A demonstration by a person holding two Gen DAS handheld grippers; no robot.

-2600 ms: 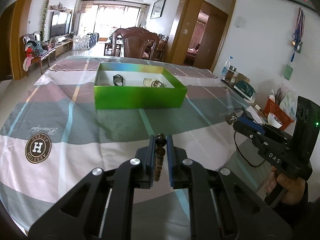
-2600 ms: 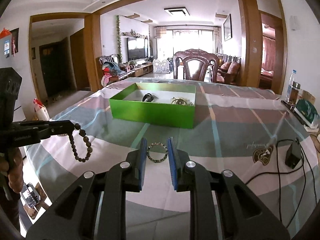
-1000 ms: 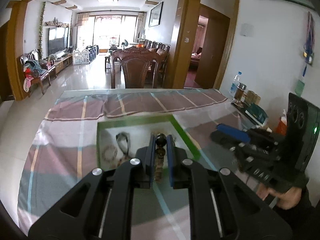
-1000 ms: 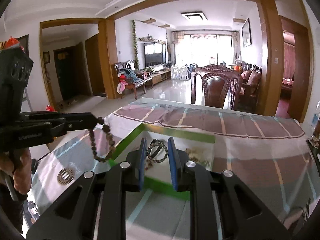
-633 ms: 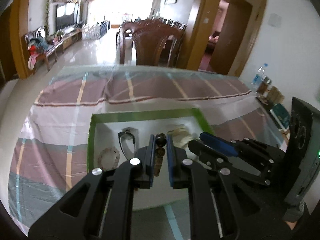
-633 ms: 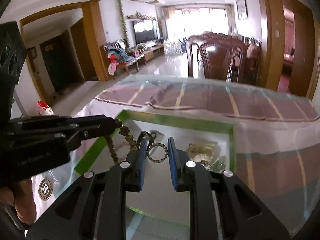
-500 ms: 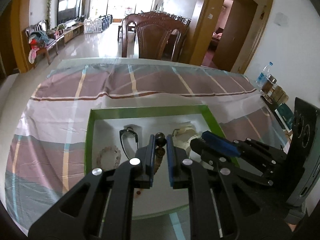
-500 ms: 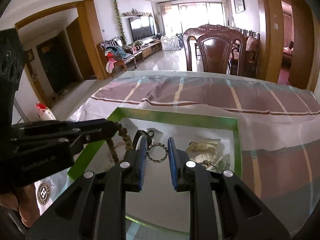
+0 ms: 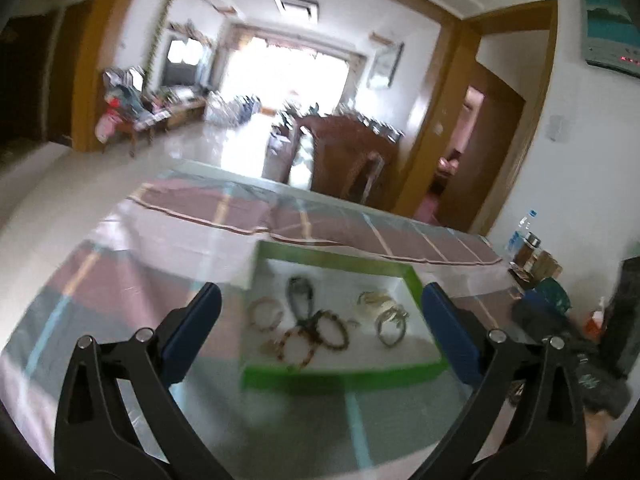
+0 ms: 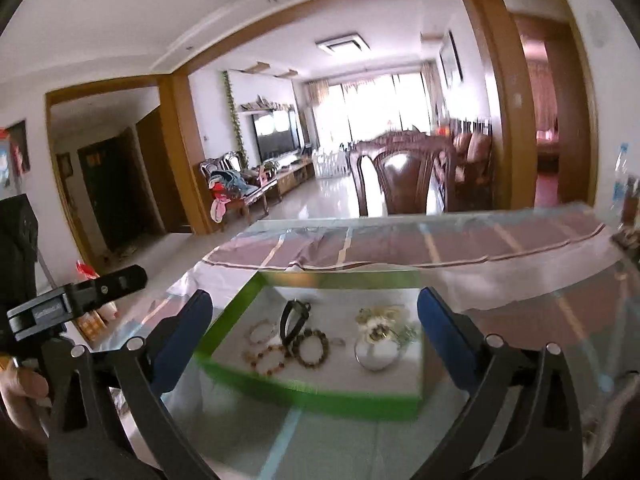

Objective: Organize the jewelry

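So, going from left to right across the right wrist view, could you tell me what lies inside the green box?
Pale bead bracelet → black band → dark bead bracelet → tangled gold and white pieces, all in the green box.

Interior of a private home, dining area opening onto a living room. Carved wooden dining chairs (image 10: 404, 176) stand behind a tabletop (image 10: 400, 248) under a striped cloth. Beyond, a television (image 10: 276, 130) on a low cabinet, an armchair heaped with clothes (image 10: 230, 186), curtained balcony windows (image 10: 380, 108), a flush ceiling lamp (image 10: 338, 45) and wood-trimmed doorways (image 10: 500, 92).
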